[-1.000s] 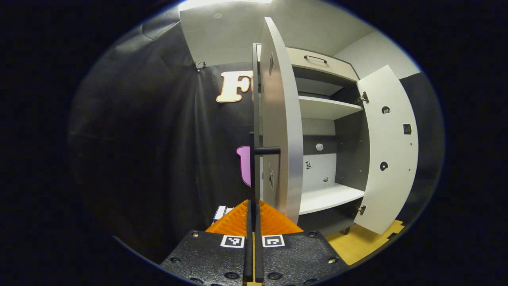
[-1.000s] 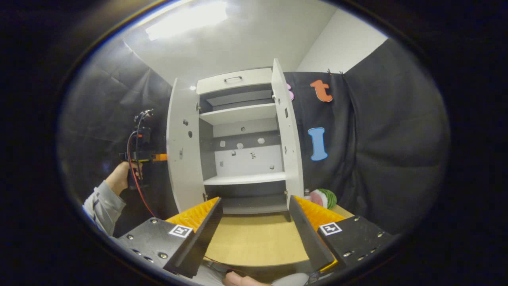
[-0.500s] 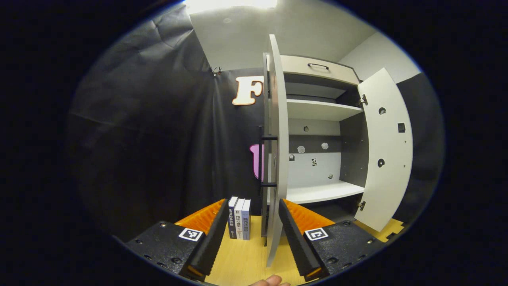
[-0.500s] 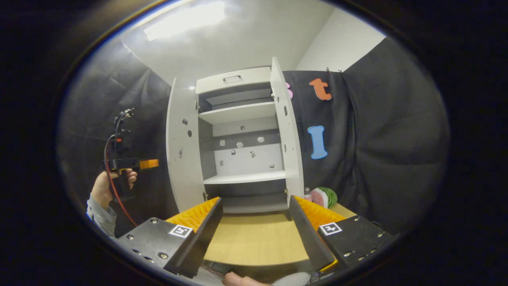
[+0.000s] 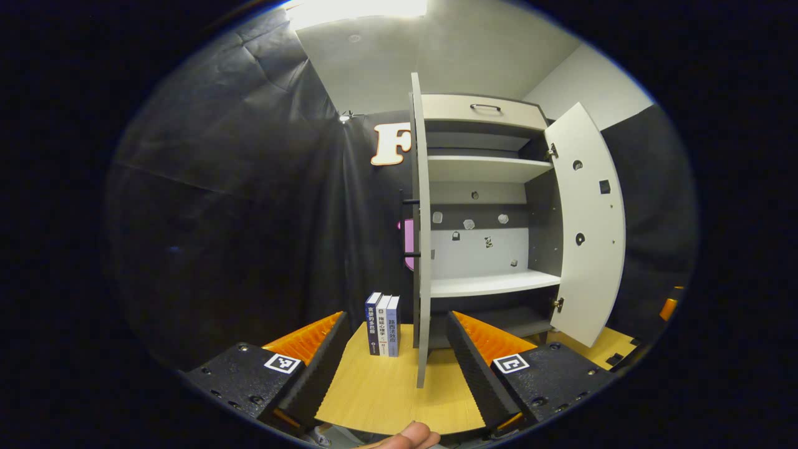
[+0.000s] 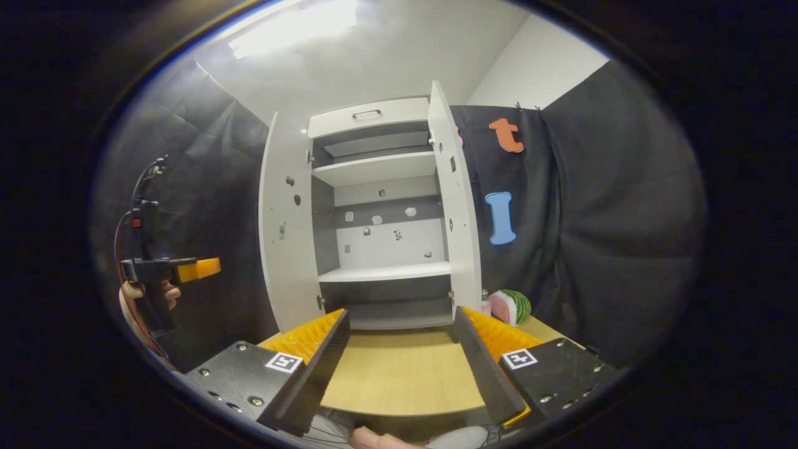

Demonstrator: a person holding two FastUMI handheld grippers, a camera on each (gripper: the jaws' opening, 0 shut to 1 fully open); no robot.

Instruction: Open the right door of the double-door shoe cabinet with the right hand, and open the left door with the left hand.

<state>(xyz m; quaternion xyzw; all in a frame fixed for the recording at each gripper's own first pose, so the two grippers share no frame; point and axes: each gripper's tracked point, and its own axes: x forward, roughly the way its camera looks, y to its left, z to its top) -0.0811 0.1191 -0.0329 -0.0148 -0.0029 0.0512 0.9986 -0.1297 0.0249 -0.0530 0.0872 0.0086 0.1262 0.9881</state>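
Left gripper spread wide over wooden floor, right gripper wide, shoe cabinet doors open

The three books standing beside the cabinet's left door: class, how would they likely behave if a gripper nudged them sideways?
The books stand upright on narrow edges with no bookend, so they would probably topple. Being stiff-looking, they would likely fall flat. The wooden surface looks smooth, so they might slide instead.

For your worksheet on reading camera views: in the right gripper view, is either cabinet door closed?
No. The left door and the right door both stand swung wide open, showing the bare shelves inside.
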